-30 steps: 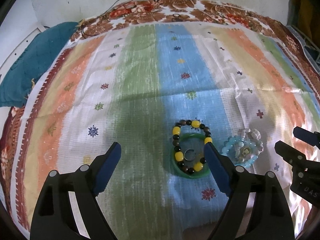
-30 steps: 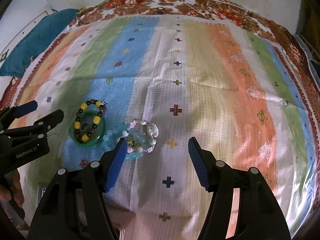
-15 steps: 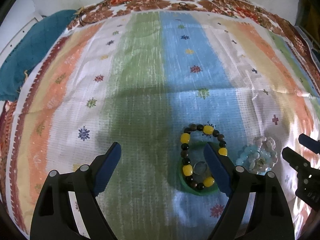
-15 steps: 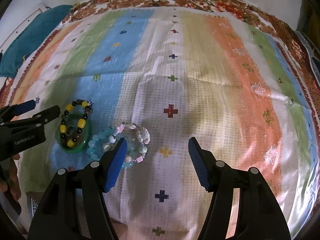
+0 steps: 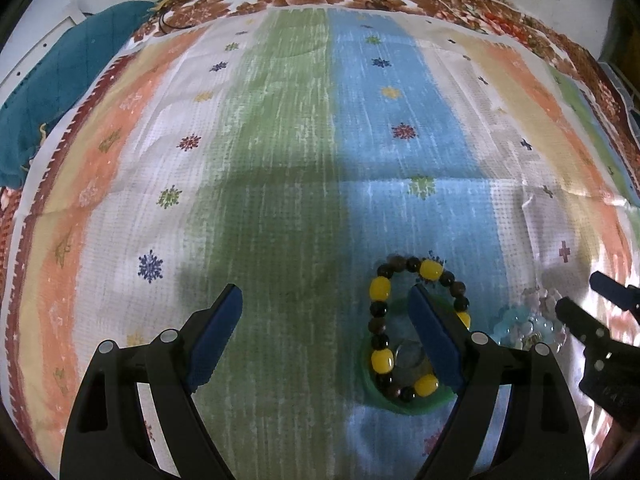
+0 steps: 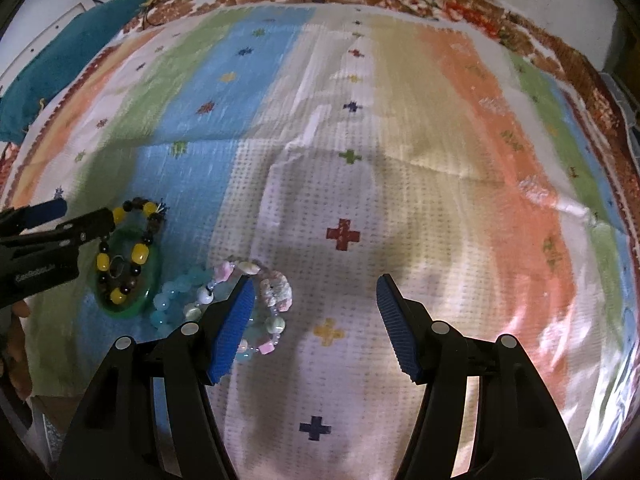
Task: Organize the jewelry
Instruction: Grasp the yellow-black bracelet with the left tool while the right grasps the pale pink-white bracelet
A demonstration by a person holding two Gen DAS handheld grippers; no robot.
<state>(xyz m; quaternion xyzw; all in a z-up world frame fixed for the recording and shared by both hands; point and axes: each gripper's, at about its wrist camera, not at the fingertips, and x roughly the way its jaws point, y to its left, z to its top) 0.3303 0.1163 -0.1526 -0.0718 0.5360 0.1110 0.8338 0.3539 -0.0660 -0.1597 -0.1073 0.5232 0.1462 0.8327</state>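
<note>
- The only writing is white lettering on the side of the left gripper (image 6: 60,216) in the right wrist view; it looks like "GenRobot.AI" but is too small to be sure. A few pale characters show on the right gripper (image 5: 584,296) body in the left wrist view, unreadable.
- The left gripper (image 5: 324,312) has its blue-padded fingers spread wide and holds nothing. Its right finger (image 5: 434,340) hangs over the green ring (image 5: 400,402); whether it touches cannot be told.
- The right gripper (image 6: 316,304) is likewise spread wide and empty. Its left finger (image 6: 234,328) sits over the pastel bracelet (image 6: 276,292), hiding part of it.
- The green ring is a translucent green bangle lying flat on the blue stripe of the striped cloth (image 5: 280,160), near the cloth's near edge.
- A yellow-and-dark bead bracelet (image 5: 380,320) lies across the green ring, its far end reaching past the ring onto the cloth. A small round metal piece (image 5: 408,358) sits inside the ring.
- The pastel bracelet, of pale blue, pink and white beads with a lumpy whitish charm, lies just beside the green ring, toward the cloth's right edge.
- A teal cushion (image 6: 60,56) rests at the cloth's far left corner.
</note>
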